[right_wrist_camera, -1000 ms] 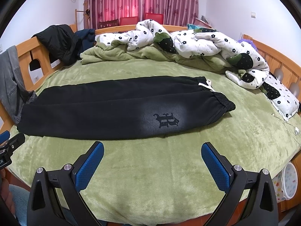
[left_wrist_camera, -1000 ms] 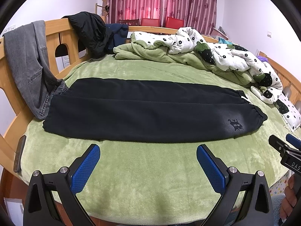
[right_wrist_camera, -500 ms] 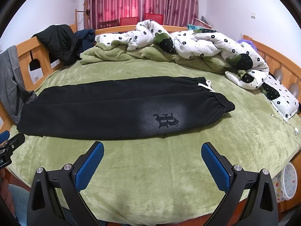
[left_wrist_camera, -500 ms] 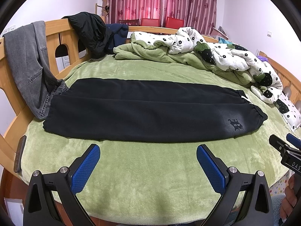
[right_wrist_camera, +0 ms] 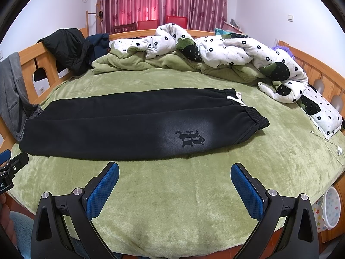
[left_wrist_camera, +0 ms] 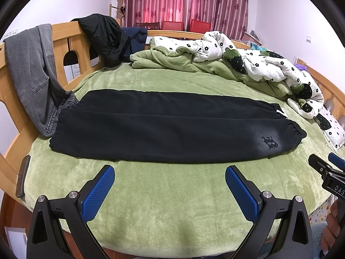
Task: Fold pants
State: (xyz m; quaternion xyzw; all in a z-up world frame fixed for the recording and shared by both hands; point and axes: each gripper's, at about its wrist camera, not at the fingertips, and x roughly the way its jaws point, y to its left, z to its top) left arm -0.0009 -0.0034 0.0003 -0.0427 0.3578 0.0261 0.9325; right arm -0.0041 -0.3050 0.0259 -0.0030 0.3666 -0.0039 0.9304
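Note:
Black pants (left_wrist_camera: 168, 127) lie flat on the green bed, folded lengthwise with one leg on the other. The waistband with a white drawstring is at the right, the cuffs at the left. They also show in the right wrist view (right_wrist_camera: 133, 127) with a dark logo (right_wrist_camera: 190, 138) near the waist. My left gripper (left_wrist_camera: 169, 179) is open and empty above the near blanket, short of the pants' near edge. My right gripper (right_wrist_camera: 174, 177) is open and empty, also short of the near edge, toward the waist end.
A green blanket (left_wrist_camera: 172, 205) covers the bed. A rumpled white flowered quilt (right_wrist_camera: 226, 51) is heaped at the back and right. Grey jeans (left_wrist_camera: 32, 71) and a black jacket (left_wrist_camera: 103, 36) hang on the wooden rail at the left. A white cable (right_wrist_camera: 330, 144) lies at the right.

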